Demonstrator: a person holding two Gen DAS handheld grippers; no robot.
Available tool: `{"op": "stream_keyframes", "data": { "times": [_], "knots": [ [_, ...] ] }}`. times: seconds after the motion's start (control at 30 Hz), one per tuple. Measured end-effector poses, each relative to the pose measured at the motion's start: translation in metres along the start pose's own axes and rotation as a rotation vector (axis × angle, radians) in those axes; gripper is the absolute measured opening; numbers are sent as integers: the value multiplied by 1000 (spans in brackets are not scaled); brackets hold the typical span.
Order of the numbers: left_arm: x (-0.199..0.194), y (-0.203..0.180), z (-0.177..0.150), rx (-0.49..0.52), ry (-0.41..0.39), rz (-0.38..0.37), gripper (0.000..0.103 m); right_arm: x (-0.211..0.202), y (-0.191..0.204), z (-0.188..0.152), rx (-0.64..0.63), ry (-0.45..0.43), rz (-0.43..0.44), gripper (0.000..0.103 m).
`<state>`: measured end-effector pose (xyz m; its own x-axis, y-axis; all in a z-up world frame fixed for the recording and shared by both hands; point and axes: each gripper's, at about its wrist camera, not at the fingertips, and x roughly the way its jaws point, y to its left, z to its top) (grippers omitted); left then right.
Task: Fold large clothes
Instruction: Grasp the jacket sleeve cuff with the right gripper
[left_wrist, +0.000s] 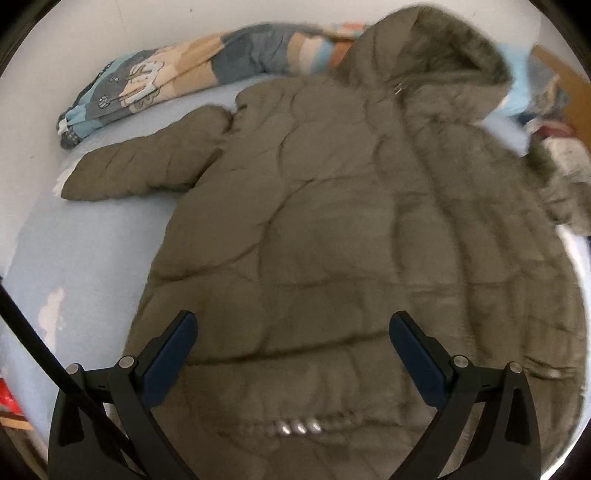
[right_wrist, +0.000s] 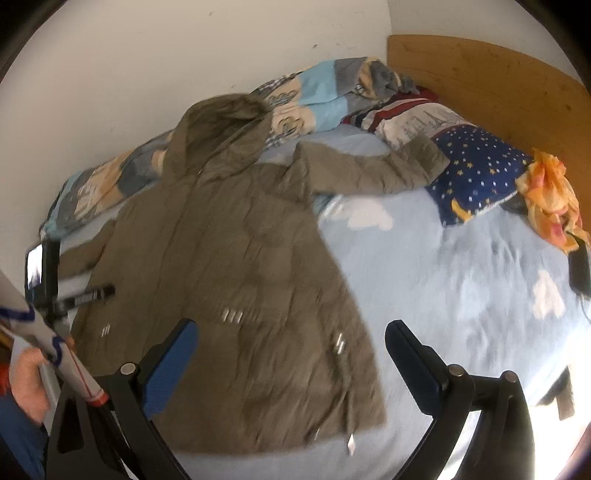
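An olive-green quilted hooded coat (left_wrist: 332, 229) lies spread flat on a light blue bed sheet (left_wrist: 85, 251), hood toward the wall. Its left sleeve (left_wrist: 144, 162) stretches out to the side. My left gripper (left_wrist: 291, 332) hovers open above the coat's lower hem, nothing between its blue pads. In the right wrist view the same coat (right_wrist: 229, 280) fills the left half, with its right sleeve (right_wrist: 369, 170) reaching toward the pillows. My right gripper (right_wrist: 290, 339) is open over the coat's lower right edge. The left gripper's body (right_wrist: 48, 280) and a hand (right_wrist: 29, 384) show at far left.
A patterned duvet (left_wrist: 177, 70) is bunched along the white wall. Pillows (right_wrist: 476, 173), an orange cloth (right_wrist: 550, 199) and a dark phone (right_wrist: 580, 269) lie by the wooden headboard (right_wrist: 491, 74). Bare sheet (right_wrist: 461, 288) stretches right of the coat.
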<state>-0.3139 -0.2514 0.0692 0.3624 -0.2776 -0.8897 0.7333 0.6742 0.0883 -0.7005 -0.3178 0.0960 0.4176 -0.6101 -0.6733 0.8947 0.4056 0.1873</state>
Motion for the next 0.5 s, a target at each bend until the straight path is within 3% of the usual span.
{"op": "stream_keyframes", "data": {
  "times": [0.07, 0.23, 0.4, 0.5],
  "knots": [
    [19, -2, -3, 24, 64, 14, 103, 16, -15, 20, 50, -5, 1, 103],
    [24, 1, -7, 25, 79, -3, 103, 68, -82, 68, 313, 25, 109, 103],
    [24, 3, -1, 27, 81, -7, 103, 109, -169, 112, 517, -16, 68, 103],
    [21, -1, 0, 40, 53, -14, 103, 128, -205, 134, 579, -35, 67, 93]
  ]
}}
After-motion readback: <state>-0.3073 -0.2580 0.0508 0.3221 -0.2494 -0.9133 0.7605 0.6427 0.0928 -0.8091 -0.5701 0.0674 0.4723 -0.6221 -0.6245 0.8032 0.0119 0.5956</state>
